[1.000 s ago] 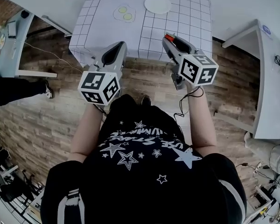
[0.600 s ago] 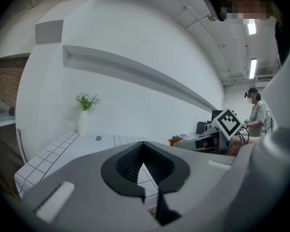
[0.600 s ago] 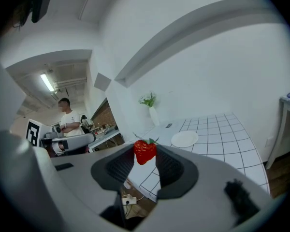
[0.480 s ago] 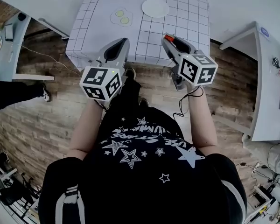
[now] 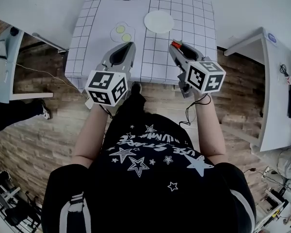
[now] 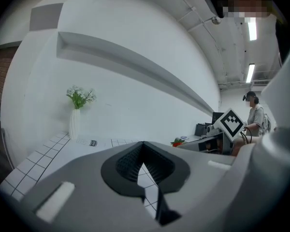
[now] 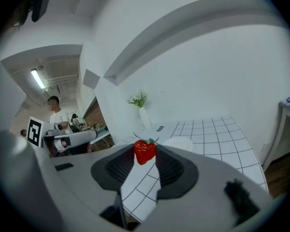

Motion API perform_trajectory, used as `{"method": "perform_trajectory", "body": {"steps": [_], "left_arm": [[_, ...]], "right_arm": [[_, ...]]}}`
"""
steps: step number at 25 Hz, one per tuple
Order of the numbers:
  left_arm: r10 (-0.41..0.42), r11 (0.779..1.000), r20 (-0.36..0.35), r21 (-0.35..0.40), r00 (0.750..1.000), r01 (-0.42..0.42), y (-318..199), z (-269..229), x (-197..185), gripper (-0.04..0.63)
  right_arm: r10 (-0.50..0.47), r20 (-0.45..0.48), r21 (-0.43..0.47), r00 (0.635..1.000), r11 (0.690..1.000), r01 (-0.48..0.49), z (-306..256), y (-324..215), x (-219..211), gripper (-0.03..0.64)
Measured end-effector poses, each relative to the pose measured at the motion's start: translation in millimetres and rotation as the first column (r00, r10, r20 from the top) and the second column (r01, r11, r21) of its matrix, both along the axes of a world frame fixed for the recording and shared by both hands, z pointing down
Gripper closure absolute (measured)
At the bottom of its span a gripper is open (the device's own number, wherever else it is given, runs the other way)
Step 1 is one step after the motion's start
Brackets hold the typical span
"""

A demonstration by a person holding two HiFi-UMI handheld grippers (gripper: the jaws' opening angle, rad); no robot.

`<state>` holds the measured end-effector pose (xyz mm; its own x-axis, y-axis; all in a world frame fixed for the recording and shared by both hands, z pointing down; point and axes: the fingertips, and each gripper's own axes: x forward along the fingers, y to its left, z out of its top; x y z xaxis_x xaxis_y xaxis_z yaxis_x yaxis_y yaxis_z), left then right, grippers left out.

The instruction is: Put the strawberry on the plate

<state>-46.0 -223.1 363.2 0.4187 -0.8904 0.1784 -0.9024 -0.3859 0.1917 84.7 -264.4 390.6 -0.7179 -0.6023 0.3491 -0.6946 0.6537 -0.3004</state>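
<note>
A red strawberry (image 7: 145, 152) with a green cap is pinched at the tips of my right gripper (image 7: 145, 154), which is shut on it. In the head view that gripper (image 5: 176, 48) hovers over the near right part of the white grid-cloth table (image 5: 200, 30), the strawberry (image 5: 174, 44) showing as a red spot at its tips. The white plate (image 5: 159, 21) lies just beyond on the table, bare; it also shows behind the berry (image 7: 180, 143). My left gripper (image 5: 128, 46) hangs over the near left part, jaws shut on nothing (image 6: 143, 145).
A fried-egg toy (image 5: 121, 32) lies left of the plate. A white vase with flowers (image 6: 75, 122) stands at the table's far edge by the white wall. Other desks (image 5: 277, 81) flank the table on a wood floor. A person stands in the background of the right gripper view.
Table and plate have come closer in the head view. Both grippers now reach over the table's near edge instead of hanging in front of it. The strawberry stays held.
</note>
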Motion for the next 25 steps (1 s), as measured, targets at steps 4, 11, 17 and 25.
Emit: {"method": "perform_trajectory", "body": {"steps": [4,11,17,25], "left_arm": [[0.006,1.0,0.006,0.006,1.0,-0.006,-36,0,-16,0.589],[0.055,0.998,0.009,-0.013,0.998,-0.055,-96,6,-35,0.589],[0.097,0.995,0.002,-0.037,0.995,-0.097,-139,15,-42,0.589],[0.158,0.983,-0.011,-0.09,0.987,-0.158,-174,39,-41,0.589]], "right_arm": [[0.022,-0.006,-0.001,1.0,1.0,-0.022,-1,-36,-11,0.469],[0.077,-0.039,-0.03,0.996,0.996,-0.078,9,-88,-24,0.469],[0.128,-0.063,-0.077,0.99,0.988,-0.133,29,-119,-29,0.469],[0.168,-0.116,-0.13,0.979,0.975,-0.183,59,-152,-33,0.469]]}}
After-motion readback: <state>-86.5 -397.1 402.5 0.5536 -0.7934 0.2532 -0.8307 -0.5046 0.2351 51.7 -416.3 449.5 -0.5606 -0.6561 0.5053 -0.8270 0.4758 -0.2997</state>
